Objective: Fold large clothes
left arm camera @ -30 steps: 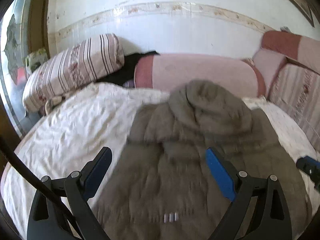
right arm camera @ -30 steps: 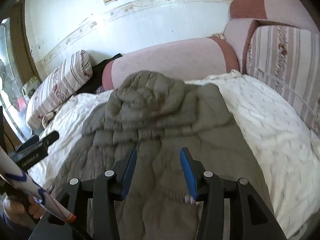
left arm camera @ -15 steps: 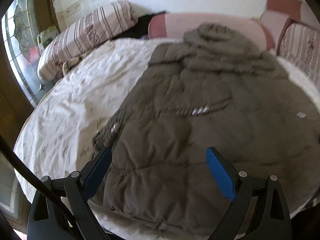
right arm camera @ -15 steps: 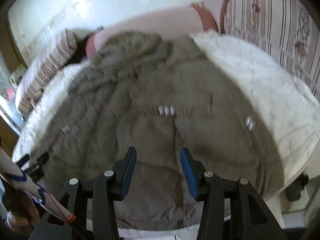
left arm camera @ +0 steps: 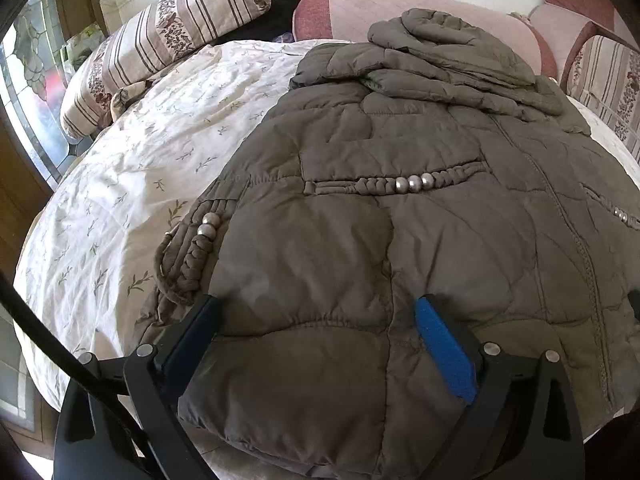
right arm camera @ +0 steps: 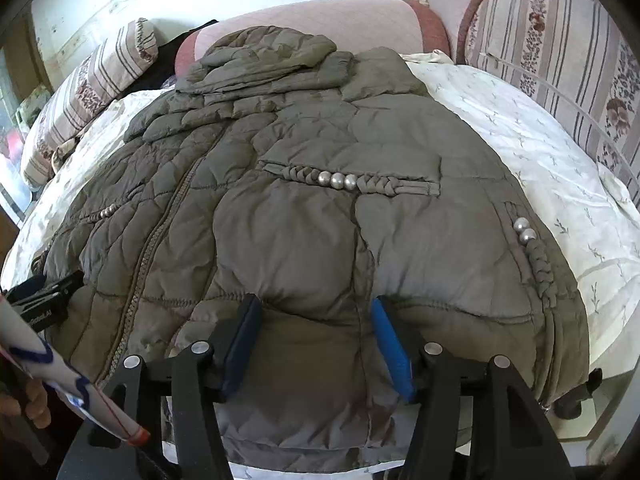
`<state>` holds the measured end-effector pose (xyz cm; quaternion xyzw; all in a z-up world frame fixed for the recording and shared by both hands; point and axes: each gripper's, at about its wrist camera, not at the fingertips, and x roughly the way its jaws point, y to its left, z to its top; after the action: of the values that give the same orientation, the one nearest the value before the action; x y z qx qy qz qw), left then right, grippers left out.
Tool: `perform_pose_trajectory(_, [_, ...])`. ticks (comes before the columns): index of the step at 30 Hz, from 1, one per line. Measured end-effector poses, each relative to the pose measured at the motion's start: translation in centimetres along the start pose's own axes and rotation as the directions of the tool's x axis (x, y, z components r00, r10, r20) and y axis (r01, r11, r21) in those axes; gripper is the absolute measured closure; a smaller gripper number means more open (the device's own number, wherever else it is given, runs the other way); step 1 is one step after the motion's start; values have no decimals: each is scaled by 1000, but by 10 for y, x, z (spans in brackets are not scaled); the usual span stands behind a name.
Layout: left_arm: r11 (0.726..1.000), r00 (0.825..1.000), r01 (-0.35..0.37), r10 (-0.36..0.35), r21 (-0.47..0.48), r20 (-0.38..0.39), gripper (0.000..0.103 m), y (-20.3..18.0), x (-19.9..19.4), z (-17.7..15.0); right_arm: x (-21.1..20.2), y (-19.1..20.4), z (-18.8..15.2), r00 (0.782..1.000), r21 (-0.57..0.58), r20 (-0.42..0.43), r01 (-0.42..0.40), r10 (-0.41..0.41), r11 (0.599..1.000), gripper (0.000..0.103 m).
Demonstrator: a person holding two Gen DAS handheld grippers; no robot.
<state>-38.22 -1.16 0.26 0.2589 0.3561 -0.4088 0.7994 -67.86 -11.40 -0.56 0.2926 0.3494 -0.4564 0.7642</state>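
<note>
A large olive-grey quilted jacket (left arm camera: 400,208) lies flat, front up, on a white floral bedspread (left arm camera: 132,168), hood toward the headboard. It also fills the right wrist view (right arm camera: 304,216), with braided pocket trims and silver beads (right arm camera: 337,179). My left gripper (left arm camera: 316,308) is open, its jaws spread wide over the jacket's lower left hem. My right gripper (right arm camera: 316,308) is open over the lower right hem, its blue pads (right arm camera: 390,344) pressing into the padded fabric. Neither holds any cloth.
A striped pillow (left arm camera: 168,28) lies at the left and a pink bolster (left arm camera: 400,8) along the head of the bed. Striped cushions (right arm camera: 560,60) stand at the right. The bed's near edge (right arm camera: 304,472) is just below the grippers. A window (left arm camera: 36,80) is at the far left.
Both grippers have dropped down and come in low to the jacket's bottom hem. The view tilted from the wall down onto the jacket. Both stayed open.
</note>
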Motion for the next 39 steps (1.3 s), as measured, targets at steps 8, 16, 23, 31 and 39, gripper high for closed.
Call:
perform_pose_trajectory(8, [1000, 1000, 1, -1, 23, 19, 5, -1, -2, -3, -34, -60, 28, 992, 179, 124, -3, -20, 984, 40])
perform_pose_trajectory(16, [1000, 1000, -1, 1, 21, 21, 4, -1, -2, -4, -41, -144, 27, 983, 458, 82, 107, -161, 883, 33])
perform_pose_trajectory(23, [1000, 1000, -2, 2, 22, 22, 4, -1, -1, -4, -20, -141, 15, 999, 467, 17, 31, -44, 884, 28])
perform_pose_trajectory(31, [1000, 999, -6, 5, 22, 35, 4, -2, -2, -5, -14, -124, 15, 999, 385, 3, 37, -41, 922, 25])
perform_pose_trajectory(39, [995, 995, 100, -100, -1, 8, 5, 17, -27, -6, -19, -129, 11, 1000, 405, -5, 5, -3, 914, 25])
